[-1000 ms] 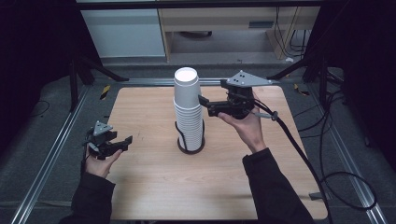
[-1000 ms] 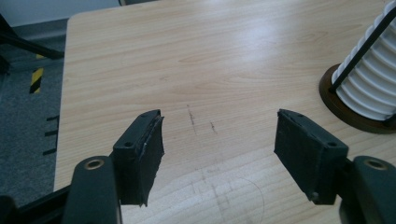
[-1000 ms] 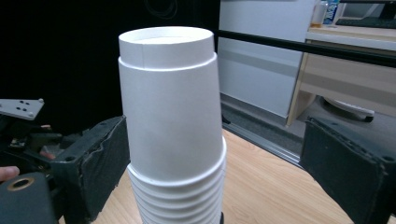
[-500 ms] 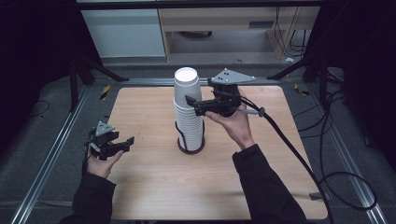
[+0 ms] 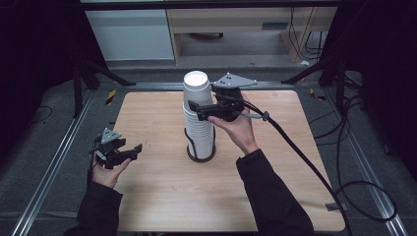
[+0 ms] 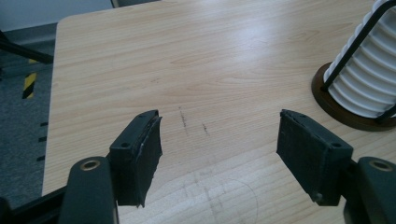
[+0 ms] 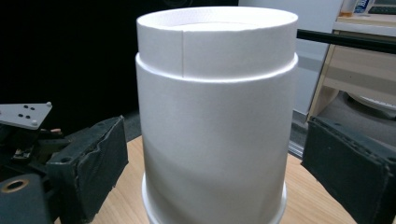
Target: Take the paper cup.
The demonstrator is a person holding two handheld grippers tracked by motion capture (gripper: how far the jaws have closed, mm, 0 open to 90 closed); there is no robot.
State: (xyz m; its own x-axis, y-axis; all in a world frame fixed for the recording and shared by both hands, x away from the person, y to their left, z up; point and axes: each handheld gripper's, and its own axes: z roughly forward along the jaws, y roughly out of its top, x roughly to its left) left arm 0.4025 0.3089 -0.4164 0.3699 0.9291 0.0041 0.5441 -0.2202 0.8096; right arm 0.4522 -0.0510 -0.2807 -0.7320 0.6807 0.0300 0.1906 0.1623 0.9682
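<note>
Left gripper (image 5: 129, 151) held at lower left of the high view, jaws just parted further and empty over the wooden table (image 5: 147, 113), stack of white cups (image 5: 197, 115) stood at centre, right gripper (image 5: 195, 109) spread wide around the top cup (image 7: 217, 116), pads apart from it

Cup stack (image 5: 198, 118) mid-table (image 5: 147, 196), in holder (image 5: 200, 155); right gripper (image 5: 196, 109) beside top.

Left gripper (image 5: 129, 151) held low, jaws parted, just been opening, right gripper (image 5: 195, 110) raised, jaws wide apart
</note>
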